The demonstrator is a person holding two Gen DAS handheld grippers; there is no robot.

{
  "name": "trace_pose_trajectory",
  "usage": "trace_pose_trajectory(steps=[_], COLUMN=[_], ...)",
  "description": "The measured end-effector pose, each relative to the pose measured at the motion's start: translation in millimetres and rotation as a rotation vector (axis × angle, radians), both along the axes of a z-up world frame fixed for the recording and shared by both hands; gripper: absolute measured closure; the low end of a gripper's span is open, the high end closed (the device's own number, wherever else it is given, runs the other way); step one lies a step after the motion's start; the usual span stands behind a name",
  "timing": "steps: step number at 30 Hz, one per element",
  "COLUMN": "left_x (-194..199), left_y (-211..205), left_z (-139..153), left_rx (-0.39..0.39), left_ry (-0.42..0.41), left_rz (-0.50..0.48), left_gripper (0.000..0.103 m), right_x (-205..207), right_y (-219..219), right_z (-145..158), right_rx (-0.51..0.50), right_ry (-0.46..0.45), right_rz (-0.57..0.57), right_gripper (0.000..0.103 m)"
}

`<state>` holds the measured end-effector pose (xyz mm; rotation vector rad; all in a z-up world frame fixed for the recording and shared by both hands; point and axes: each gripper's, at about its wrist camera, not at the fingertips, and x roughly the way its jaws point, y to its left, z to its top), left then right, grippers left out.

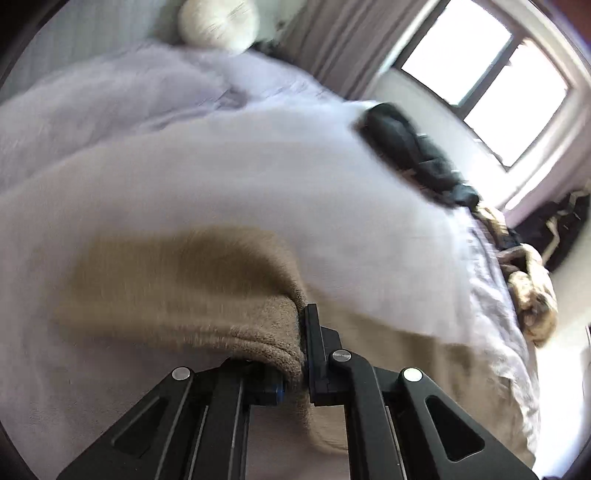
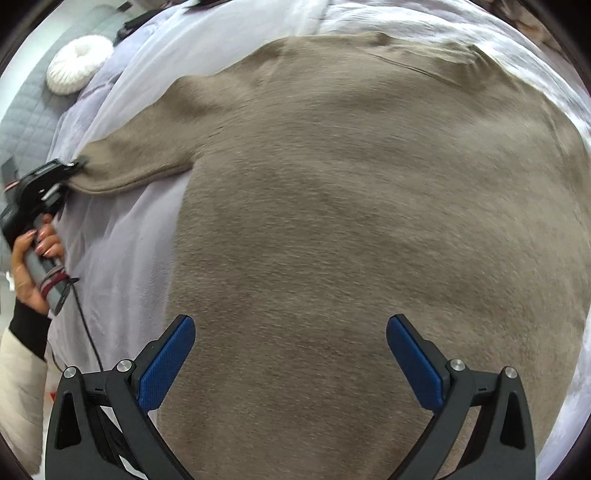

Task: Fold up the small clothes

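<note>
1. Left wrist view: left gripper (image 1: 301, 354) at 6 o'clock, jaws clamped on the cuff end of the sweater sleeve (image 1: 177, 291); fabric bunched between the pads.
2. Sleeve runs from the jaws out toward 9 o'clock, lying on the pale bedcover (image 1: 229, 173). Frame is motion-blurred, so the cuff edge is only roughly readable.
3. More tan sweater cloth at 5 o'clock, right of the jaws, flat on the bed.
4. Dark garment (image 1: 413, 155) at 2 o'clock on the bed; patterned tan-and-dark cloth (image 1: 528, 291) at 3 o'clock by the bed edge. White round cushion (image 1: 218, 22) at 12 o'clock, window (image 1: 487, 81) at 1 o'clock.
5. Right wrist view: right gripper (image 2: 290, 358) at 6 o'clock, jaws spread wide, blue pads (image 2: 166, 365) apart, nothing between them, hovering over the sweater body.
6. Brown sweater (image 2: 351, 221) fills the centre, spread flat on the bedcover (image 2: 122, 240); one sleeve stretches to 9 o'clock.
7. At 9 o'clock the left gripper (image 2: 74, 164) pinches that sleeve's cuff; a hand (image 2: 35, 254) in a dark cuff and pale sleeve holds its handle; a cable (image 2: 86, 325) trails toward 7 o'clock.
8. White cushion (image 2: 79, 64) at 10 o'clock.
</note>
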<state>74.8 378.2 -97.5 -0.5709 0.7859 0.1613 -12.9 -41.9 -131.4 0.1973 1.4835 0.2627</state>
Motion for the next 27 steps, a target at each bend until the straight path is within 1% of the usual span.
trace_pose_trajectory(steps=[4,7,10,12,15,17,18,21,22,24,25,26,27], left_x=[14.1,29.4,39.4,44.4,48.1,51.7,50.4,42.1,41.6,35.0,32.1,27.4,23.0], left_y=[-58.5,-121.6,-190.6,-239.1,-309.3,-357.9,-379.5,-421.3,-427.9,-446.2,-449.3,-451.0,-448.9], left_z=[43.5,68.6,82.2,82.9,71.7,53.2,41.8,3.4,-4.9,-22.6,-28.8,-33.1,-31.3], left_rx=[0.037,0.033,0.019,0.016,0.030,0.033,0.057,0.123,0.146,0.222,0.256,0.274,0.263], left_ry=[-0.099,-0.156,-0.183,-0.181,-0.147,-0.091,-0.062,0.025,0.047,0.096,0.116,0.135,0.144], left_rz=[-0.154,-0.298,-0.443,-0.544,-0.671,-0.746,-0.776,-0.841,-0.849,-0.860,-0.859,-0.864,-0.866], left_gripper=[0.093,0.093,0.093,0.093,0.093,0.094,0.094,0.093,0.093,0.093,0.086,0.065,0.052], right_x=[-1.9,-1.8,-3.2,-5.5,-10.8,-14.9,-19.4,-28.7,-31.8,-37.8,-39.4,-40.7,-40.3], right_y=[-29.3,-54.7,-79.9,-100.5,-134.8,-156.5,-173.2,-208.2,-217.2,-232.1,-236.6,-239.8,-241.1], right_z=[6.1,12.2,18.1,20.6,19.0,16.0,13.4,5.0,0.7,-6.5,-7.6,-6.8,-4.8], right_rx=[0.011,0.027,0.024,0.021,0.013,0.005,0.003,-0.015,-0.020,-0.011,0.002,0.004,-0.004], right_ry=[-0.023,-0.044,-0.064,-0.077,-0.084,-0.081,-0.078,-0.064,-0.055,-0.037,-0.035,-0.037,-0.045], right_rz=[-0.041,-0.087,-0.127,-0.166,-0.231,-0.275,-0.302,-0.359,-0.376,-0.409,-0.418,-0.423,-0.419], right_gripper=[0.000,0.000,0.000,0.000,0.000,0.000,0.000,0.000,0.000,0.000,0.000,0.000,0.000])
